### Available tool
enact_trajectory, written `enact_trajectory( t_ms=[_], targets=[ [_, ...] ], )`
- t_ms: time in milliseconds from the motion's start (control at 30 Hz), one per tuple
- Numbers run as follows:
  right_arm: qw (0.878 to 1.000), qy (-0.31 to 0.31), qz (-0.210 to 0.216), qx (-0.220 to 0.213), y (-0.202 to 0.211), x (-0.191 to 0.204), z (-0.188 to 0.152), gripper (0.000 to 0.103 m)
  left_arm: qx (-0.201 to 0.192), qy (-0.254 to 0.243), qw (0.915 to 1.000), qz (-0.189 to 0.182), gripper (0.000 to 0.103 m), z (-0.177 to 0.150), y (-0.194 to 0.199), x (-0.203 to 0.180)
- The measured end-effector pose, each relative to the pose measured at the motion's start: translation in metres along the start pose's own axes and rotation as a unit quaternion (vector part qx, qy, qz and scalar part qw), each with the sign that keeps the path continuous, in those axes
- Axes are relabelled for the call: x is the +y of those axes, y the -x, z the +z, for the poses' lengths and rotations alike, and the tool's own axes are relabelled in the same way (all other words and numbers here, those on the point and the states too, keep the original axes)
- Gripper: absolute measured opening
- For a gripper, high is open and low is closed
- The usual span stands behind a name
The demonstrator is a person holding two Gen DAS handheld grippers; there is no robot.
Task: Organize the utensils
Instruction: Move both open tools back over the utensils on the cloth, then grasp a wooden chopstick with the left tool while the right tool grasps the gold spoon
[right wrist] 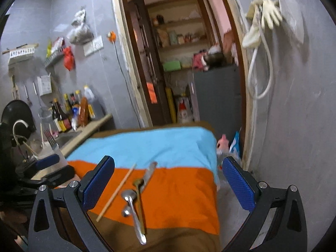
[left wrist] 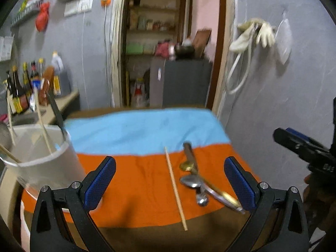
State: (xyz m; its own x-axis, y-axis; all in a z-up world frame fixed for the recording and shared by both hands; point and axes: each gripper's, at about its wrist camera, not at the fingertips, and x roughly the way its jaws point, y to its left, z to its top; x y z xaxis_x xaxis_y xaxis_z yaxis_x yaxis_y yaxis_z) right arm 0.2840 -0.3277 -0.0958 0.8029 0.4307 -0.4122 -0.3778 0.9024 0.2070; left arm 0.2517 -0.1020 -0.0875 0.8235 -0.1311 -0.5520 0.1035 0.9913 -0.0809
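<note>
Both claws hang wide open and hold nothing: the left claw and the right claw. Between the left claw's fingers, on the orange cloth, lie a chopstick and, at 3 o'clock of it, overlapping spoons. At 10 o'clock stands a white holder with chopsticks in it.
</note>
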Motion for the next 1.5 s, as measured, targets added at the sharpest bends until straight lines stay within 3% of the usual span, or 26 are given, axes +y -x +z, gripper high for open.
enact_trajectory(
  t_ms=[100,167,233,300,533,667,833,1033,1433,1500],
  targets=[
    [1.000,0.003,0.005,0.027,-0.013,-0.004,-0.010,0.098,0.033,0.007,0.9994,-0.003,0.100,-0.008,-0.021,0.004],
    [0.998,0.009,0.012,0.055,-0.027,-0.004,-0.016,0.091,0.052,0.014,0.9986,-0.006,0.100,-0.010,-0.032,0.008],
    [0.997,0.014,0.017,0.079,-0.038,-0.004,-0.021,0.075,0.060,0.019,0.9980,-0.009,0.099,-0.011,-0.041,0.011],
    [0.994,0.015,0.024,0.107,-0.051,-0.003,-0.027,0.071,0.068,0.021,0.9975,-0.008,0.097,-0.012,-0.050,0.013],
    [0.984,0.032,0.051,0.170,-0.075,0.011,-0.044,0.049,0.114,0.033,0.9928,-0.014,0.070,-0.014,-0.080,0.024],
    [0.979,0.049,0.067,0.184,-0.080,0.020,-0.046,0.044,0.140,0.048,0.9888,-0.023,0.056,-0.015,-0.091,0.032],
    [0.973,0.063,0.078,0.206,-0.088,0.027,-0.052,0.038,0.152,0.056,0.9862,-0.035,0.045,-0.009,-0.100,0.039],
    [0.967,0.078,0.051,0.238,-0.099,0.033,-0.058,0.028,0.166,0.053,0.9838,-0.041,0.031,-0.002,-0.115,0.042],
    [0.959,0.122,-0.013,0.255,-0.123,0.052,-0.049,0.025,0.198,0.024,0.9786,-0.050,0.030,0.014,-0.137,0.040],
    [0.960,0.115,-0.012,0.255,-0.124,0.050,-0.049,0.020,0.203,0.017,0.9778,-0.051,0.030,0.015,-0.139,0.038]
  ],
)
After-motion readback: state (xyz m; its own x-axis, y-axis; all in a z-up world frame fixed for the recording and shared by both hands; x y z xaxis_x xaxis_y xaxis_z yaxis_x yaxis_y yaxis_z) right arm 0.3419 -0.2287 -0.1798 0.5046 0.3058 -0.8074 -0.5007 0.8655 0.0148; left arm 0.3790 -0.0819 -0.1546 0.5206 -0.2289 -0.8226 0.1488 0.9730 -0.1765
